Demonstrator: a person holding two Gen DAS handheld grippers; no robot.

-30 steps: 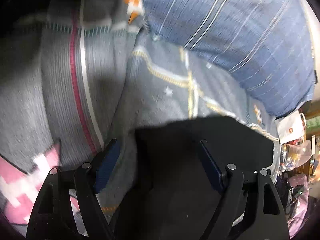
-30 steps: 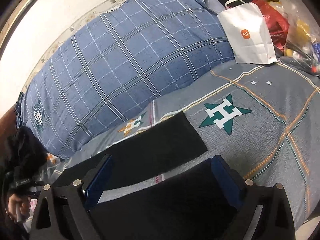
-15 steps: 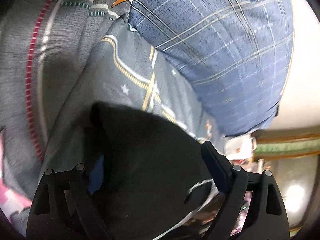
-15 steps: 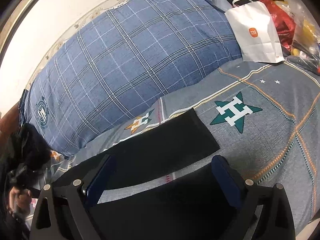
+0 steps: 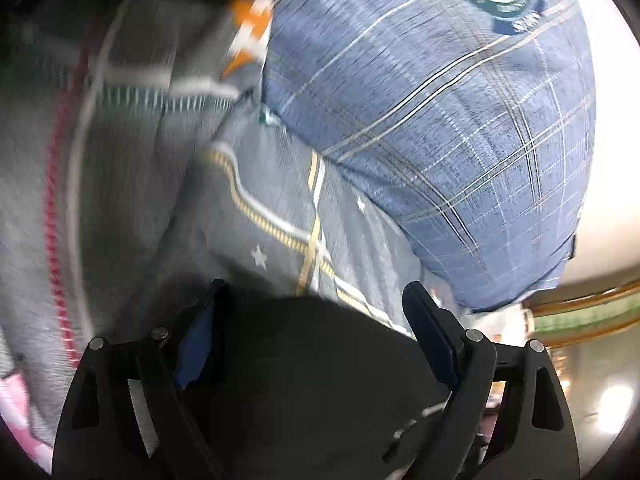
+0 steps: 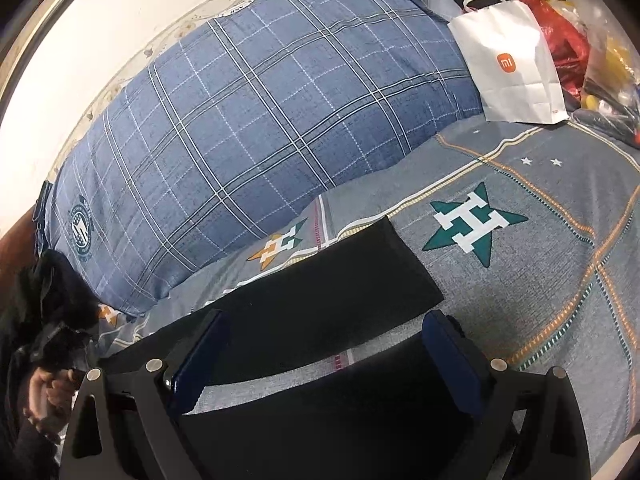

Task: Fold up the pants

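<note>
The black pants (image 6: 328,292) lie on the grey patterned bedsheet (image 6: 540,288); one leg stretches flat towards the green star, and more black cloth fills the space between my right fingers. My right gripper (image 6: 324,324) is open, low over the pants. In the left wrist view black pants cloth (image 5: 312,368) lies between the wide-apart fingers of my left gripper (image 5: 316,300), which is open; the view is blurred. A hand holds the left gripper at the far left of the right wrist view (image 6: 48,392).
A large blue plaid pillow (image 6: 280,120) lies along the back wall, also in the left wrist view (image 5: 440,120). A white paper bag (image 6: 516,68) and plastic bags (image 6: 592,52) sit at the back right. A pink patterned cloth (image 5: 16,412) shows at lower left.
The left gripper has swung and tilted over the pants' end, with the view shifting along the pillow. The right gripper has crept slightly forward over the pants.
</note>
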